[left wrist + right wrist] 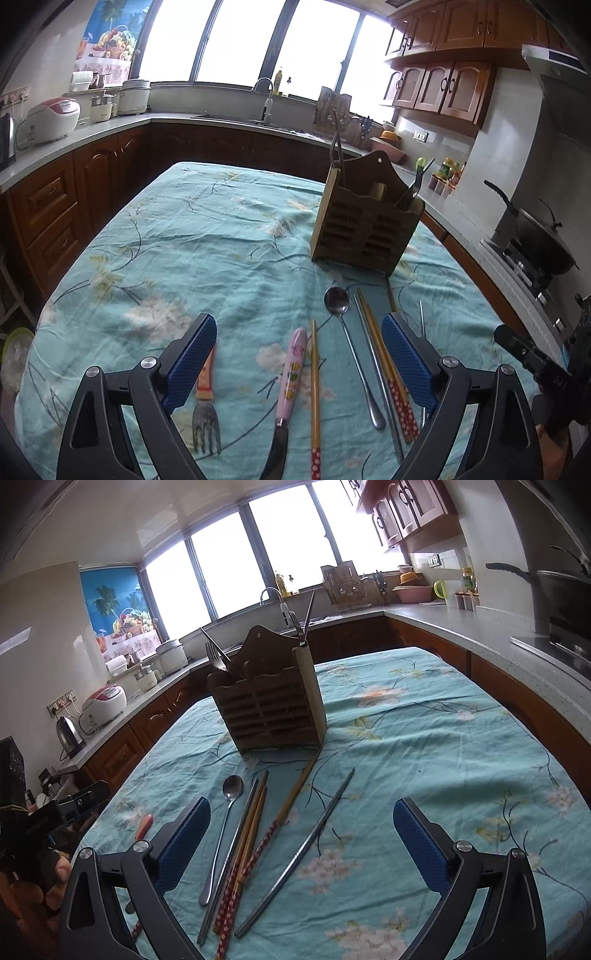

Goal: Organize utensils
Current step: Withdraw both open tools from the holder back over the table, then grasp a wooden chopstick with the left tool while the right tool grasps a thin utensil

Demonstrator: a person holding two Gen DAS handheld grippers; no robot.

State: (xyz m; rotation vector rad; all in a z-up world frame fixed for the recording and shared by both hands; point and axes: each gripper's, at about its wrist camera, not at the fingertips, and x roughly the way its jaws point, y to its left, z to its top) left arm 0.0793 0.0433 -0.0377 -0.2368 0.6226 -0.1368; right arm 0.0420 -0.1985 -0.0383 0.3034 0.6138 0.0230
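A wooden utensil holder (365, 221) (266, 709) stands on the turquoise flowered tablecloth (184, 251) with forks and chopsticks in it. Loose utensils lie in front of it: a steel spoon (354, 354) (221, 830), wooden chopsticks with red dotted ends (388, 365) (247, 849), a metal chopstick (303, 853), a pink-handled knife (291, 373), a single chopstick (314, 384) and an orange-handled fork (206, 406). My left gripper (299, 325) hangs open above the knife and spoon, gripping nothing. My right gripper (301, 812) is open over the chopsticks, also gripping nothing.
Kitchen counters (92, 127) with brown cabinets run around the table on three sides, bearing rice cookers (51, 114) and a kettle (70, 734). A wok (543, 236) sits on the stove at the right. A hand (55, 882) holds the other gripper at the left edge.
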